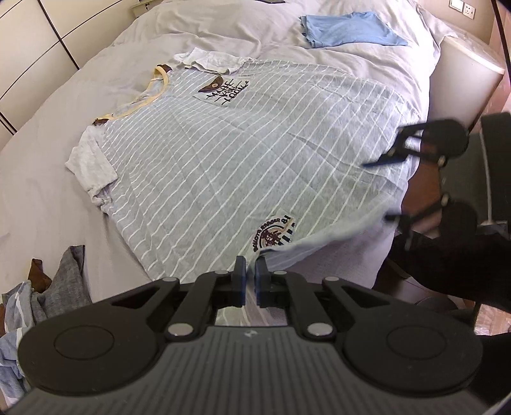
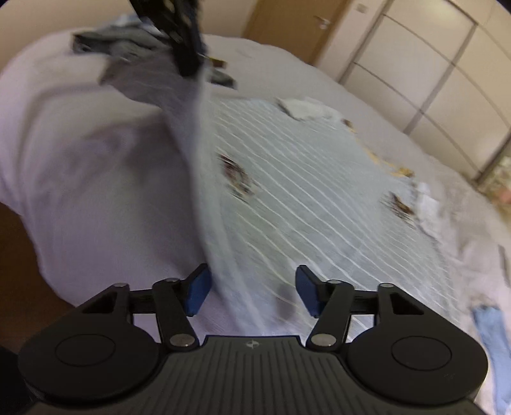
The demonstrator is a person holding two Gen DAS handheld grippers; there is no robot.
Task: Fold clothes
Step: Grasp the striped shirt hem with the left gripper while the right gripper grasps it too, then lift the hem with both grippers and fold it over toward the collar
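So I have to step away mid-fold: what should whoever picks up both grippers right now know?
Left gripper: shut on the hem of the striped T-shirt, lifting that corner.
Right gripper: open over the hem's other side, gripping nothing.
The shirt lies spread face up on the bed, not yet folded.
Done: a blue garment folded near the pillows.
Left: this shirt, then the pile of clothes at the bed's edge.

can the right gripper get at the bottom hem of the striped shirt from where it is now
Probably yes. The right gripper is open right over the striped shirt, the hem running between its fingers with nothing blocking it; blur hides whether they touch.
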